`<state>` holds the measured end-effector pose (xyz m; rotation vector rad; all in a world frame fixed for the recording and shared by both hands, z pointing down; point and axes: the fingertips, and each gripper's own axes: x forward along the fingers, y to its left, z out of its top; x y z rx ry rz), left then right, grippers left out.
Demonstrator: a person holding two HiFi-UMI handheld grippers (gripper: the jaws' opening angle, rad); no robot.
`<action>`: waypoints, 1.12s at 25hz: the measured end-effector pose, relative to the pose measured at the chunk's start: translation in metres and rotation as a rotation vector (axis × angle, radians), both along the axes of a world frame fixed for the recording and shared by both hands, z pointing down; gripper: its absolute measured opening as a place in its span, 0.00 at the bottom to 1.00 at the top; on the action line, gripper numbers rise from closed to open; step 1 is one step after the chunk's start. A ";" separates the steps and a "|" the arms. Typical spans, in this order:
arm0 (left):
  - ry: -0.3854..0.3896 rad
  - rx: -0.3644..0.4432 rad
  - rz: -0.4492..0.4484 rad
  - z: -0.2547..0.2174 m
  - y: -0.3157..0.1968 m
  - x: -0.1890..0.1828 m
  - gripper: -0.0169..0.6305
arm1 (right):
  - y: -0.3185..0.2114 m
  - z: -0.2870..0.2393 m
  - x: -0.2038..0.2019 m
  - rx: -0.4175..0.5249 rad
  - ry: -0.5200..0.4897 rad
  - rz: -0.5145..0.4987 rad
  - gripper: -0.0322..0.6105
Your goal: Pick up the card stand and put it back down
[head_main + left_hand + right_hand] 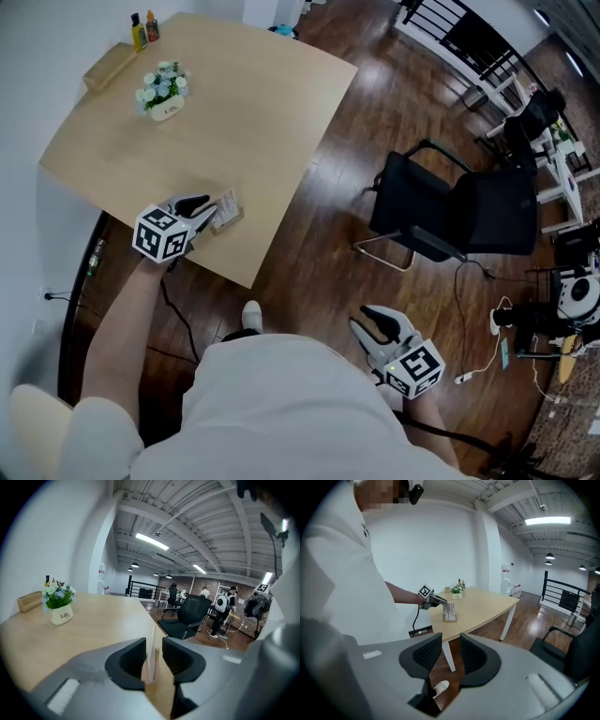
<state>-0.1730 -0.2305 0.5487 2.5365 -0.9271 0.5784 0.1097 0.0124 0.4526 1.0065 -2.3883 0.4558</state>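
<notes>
The card stand (226,210) is a thin clear upright sheet holding a printed card, near the front edge of the light wooden table (234,112). My left gripper (205,208) reaches in from the left, its jaws either side of the stand. In the left gripper view the sheet (151,660) stands edge-on between the pads, with a small gap on each side; the left gripper (153,645) is open. The right gripper view shows the stand (449,612) resting on the table. My right gripper (373,324) hangs off the table over the floor, open and empty (451,640).
A white pot of flowers (164,91) stands at the table's far side, with a wooden box (110,66) and two small bottles (144,28) behind it. A black office chair (450,211) stands on the dark wood floor to the right. Cables lie on the floor.
</notes>
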 end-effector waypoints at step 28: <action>0.005 -0.019 0.036 0.003 -0.007 0.012 0.05 | -0.011 0.008 0.008 -0.033 -0.002 0.009 0.24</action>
